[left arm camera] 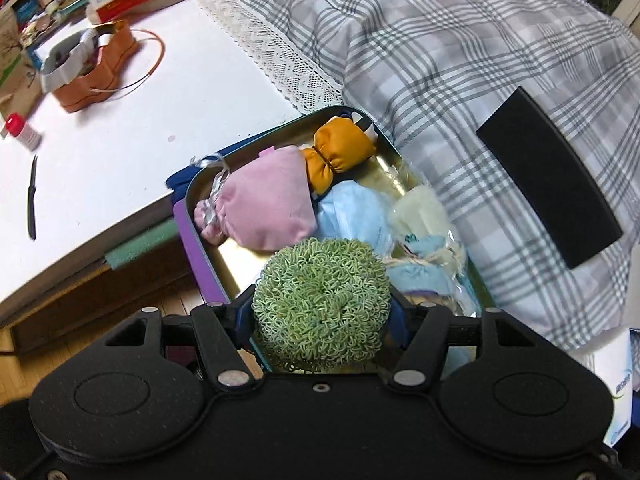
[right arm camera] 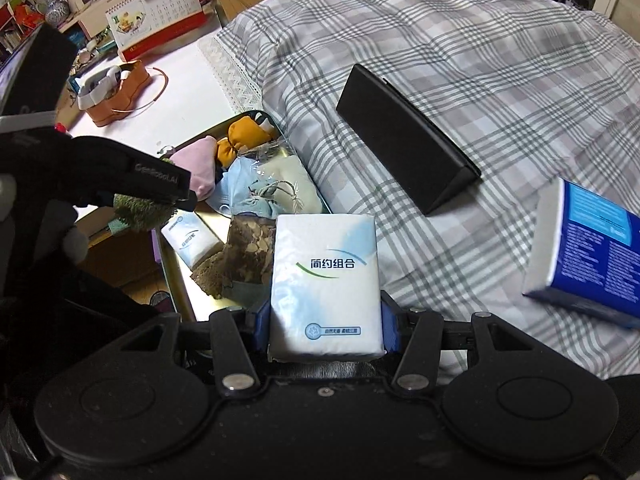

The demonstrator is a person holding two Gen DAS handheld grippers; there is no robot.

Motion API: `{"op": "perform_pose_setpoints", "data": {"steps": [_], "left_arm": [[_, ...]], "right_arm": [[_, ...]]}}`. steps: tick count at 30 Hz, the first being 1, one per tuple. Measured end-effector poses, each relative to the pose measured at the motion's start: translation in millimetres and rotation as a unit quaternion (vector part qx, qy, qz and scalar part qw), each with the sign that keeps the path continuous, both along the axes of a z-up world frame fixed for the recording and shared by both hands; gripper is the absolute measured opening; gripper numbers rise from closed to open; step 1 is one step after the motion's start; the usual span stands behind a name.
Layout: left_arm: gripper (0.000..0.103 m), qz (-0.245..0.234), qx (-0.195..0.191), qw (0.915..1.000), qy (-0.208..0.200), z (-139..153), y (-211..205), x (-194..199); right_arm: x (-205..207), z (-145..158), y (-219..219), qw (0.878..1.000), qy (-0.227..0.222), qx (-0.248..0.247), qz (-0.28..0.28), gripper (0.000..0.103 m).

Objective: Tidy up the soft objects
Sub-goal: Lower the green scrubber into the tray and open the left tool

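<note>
My left gripper [left arm camera: 322, 312] is shut on a green loopy scrubber ball [left arm camera: 320, 304] and holds it over the near end of a metal tin [left arm camera: 200, 184]. The tin holds a pink pouch [left arm camera: 264, 204], a mustard bow cushion [left arm camera: 340, 150], a light blue mask [left arm camera: 352, 212] and clear-wrapped sachets [left arm camera: 424, 216]. My right gripper [right arm camera: 325, 320] is shut on a white tissue pack [right arm camera: 325, 284] above the tin's near right edge. The right wrist view shows the tin [right arm camera: 176, 280], another tissue pack [right arm camera: 190, 236], a dried-leaf bag [right arm camera: 244, 252] and the left gripper [right arm camera: 160, 188] with the scrubber [right arm camera: 138, 210].
A black triangular case [right arm camera: 404, 136] and a blue box [right arm camera: 592, 256] lie on the plaid bedspread [right arm camera: 480, 60]. A white table [left arm camera: 120, 140] to the left carries an orange basket [left arm camera: 96, 68], a red-capped bottle [left arm camera: 22, 130], a knife [left arm camera: 32, 200] and a calendar [right arm camera: 156, 12].
</note>
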State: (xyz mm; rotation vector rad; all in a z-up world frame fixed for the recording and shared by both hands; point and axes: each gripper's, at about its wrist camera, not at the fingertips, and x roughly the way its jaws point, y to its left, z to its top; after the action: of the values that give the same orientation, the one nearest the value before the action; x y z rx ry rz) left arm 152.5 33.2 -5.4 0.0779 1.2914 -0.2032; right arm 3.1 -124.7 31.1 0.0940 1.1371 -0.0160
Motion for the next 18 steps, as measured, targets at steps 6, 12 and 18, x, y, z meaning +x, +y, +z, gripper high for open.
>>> {"op": "perform_pose_setpoints", "data": {"steps": [6, 12, 18], "left_arm": [[0.071, -0.009, 0.004, 0.9999, -0.008, -7.4, -3.5, 14.0], [0.073, 0.001, -0.006, 0.9999, -0.011, -8.9, 2.5, 21.9], [0.073, 0.022, 0.004, 0.9993, -0.030, -7.9, 12.7, 18.7]], "right_arm": [[17.7, -13.1, 6.1, 1.000, 0.021, 0.007, 0.004, 0.051], [31.2, -22.6, 13.5, 0.999, 0.033, 0.012, 0.011, 0.051], [34.0, -30.2, 33.6, 0.998, 0.040, 0.015, 0.038, 0.051]]}}
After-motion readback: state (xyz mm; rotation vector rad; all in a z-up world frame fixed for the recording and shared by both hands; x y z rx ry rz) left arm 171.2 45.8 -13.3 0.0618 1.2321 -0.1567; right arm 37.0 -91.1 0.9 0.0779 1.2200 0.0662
